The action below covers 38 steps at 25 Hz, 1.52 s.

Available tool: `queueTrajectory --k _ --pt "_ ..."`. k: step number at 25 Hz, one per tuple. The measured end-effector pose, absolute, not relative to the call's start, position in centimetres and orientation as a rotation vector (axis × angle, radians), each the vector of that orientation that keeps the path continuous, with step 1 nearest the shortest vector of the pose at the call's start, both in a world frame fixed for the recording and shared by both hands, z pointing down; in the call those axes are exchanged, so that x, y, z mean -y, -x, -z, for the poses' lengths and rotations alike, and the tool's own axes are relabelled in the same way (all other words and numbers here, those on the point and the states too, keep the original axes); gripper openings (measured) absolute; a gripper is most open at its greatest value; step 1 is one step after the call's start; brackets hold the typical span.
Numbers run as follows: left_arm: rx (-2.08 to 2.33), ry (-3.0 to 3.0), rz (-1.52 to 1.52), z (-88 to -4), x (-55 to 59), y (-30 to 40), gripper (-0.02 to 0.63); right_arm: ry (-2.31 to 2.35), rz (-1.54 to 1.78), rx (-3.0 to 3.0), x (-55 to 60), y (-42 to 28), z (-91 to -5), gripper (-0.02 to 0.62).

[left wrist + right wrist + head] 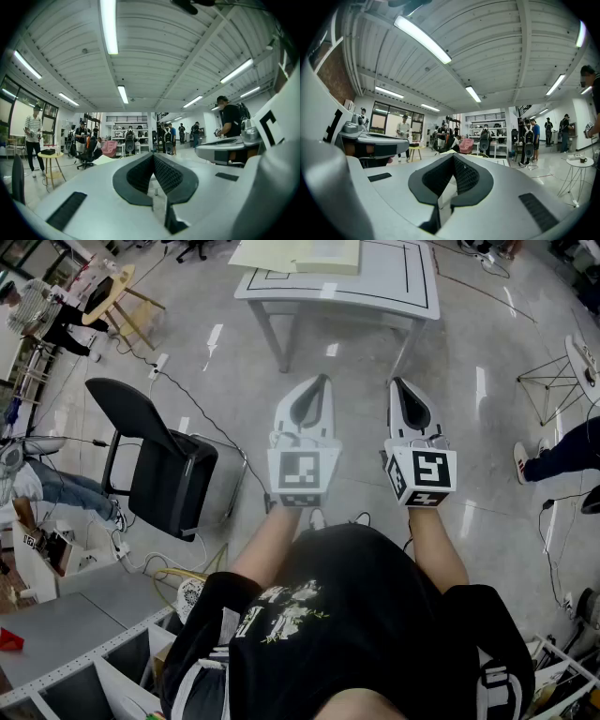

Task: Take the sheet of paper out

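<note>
Head view: left gripper (pixel 322 381), right gripper (pixel 396 382), fingers (pixel 167 174) pressed together over open floor (pixel 361 348), seemingly short of table (pixel 403 277).

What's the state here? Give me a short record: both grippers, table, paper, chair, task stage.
left gripper: shut, nothing between the jaws, held in the air
right gripper: shut, nothing between the jaws, level with the left one
table: white, on the floor ahead of both grippers, not touched
pale flat stack: lies on the table's far part; a single sheet cannot be made out
chair: black, on the floor to the person's left
task stage: not begun; neither gripper is at the paper
</note>
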<state>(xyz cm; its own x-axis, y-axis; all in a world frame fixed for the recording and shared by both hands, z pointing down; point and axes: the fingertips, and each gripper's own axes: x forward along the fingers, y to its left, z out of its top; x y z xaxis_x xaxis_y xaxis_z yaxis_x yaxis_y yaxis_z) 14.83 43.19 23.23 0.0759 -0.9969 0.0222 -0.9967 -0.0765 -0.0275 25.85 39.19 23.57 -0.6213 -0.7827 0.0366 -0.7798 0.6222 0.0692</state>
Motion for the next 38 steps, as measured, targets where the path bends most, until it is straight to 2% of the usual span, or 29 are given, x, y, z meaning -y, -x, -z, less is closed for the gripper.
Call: queueTrajectory --k 38 --pt "-2.310 2.184 0.113 -25.7 -44.9 -16.7 -0.006 -1.140 -0.032 2.869 -40.0 -26.7 -26.0 -0.002"
